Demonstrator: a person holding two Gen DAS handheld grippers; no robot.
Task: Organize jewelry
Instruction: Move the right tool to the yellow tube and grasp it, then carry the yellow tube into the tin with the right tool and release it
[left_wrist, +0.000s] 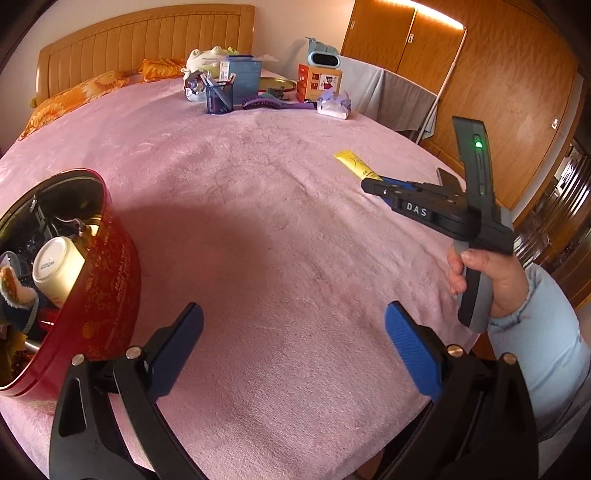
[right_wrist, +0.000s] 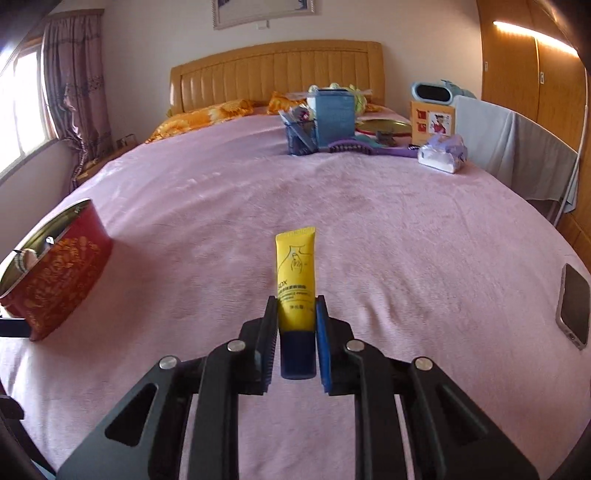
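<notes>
A yellow tube (right_wrist: 295, 273) with a dark blue cap lies on the pink bedspread, its cap end between the blue pads of my right gripper (right_wrist: 295, 301), which is shut on it. In the left wrist view the same tube (left_wrist: 356, 166) sticks out beyond the right gripper (left_wrist: 369, 183), held by a hand (left_wrist: 491, 273). My left gripper (left_wrist: 293, 310) stands wide open over bare bedspread with nothing between its fingers. A round red tin (left_wrist: 107, 295) sits just to its left, tilted, holding a cream-coloured jar (left_wrist: 59, 266) and other small items. The tin (right_wrist: 62, 273) appears far left in the right wrist view.
A phone (right_wrist: 572, 310) lies near the bed's right edge. At the far end stand a pen holder (left_wrist: 219, 98), a purple hairbrush (left_wrist: 277, 105), a tissue pack (left_wrist: 334, 107), boxes and a gold lid. A grey cloth hangs on a rack beside the wardrobe.
</notes>
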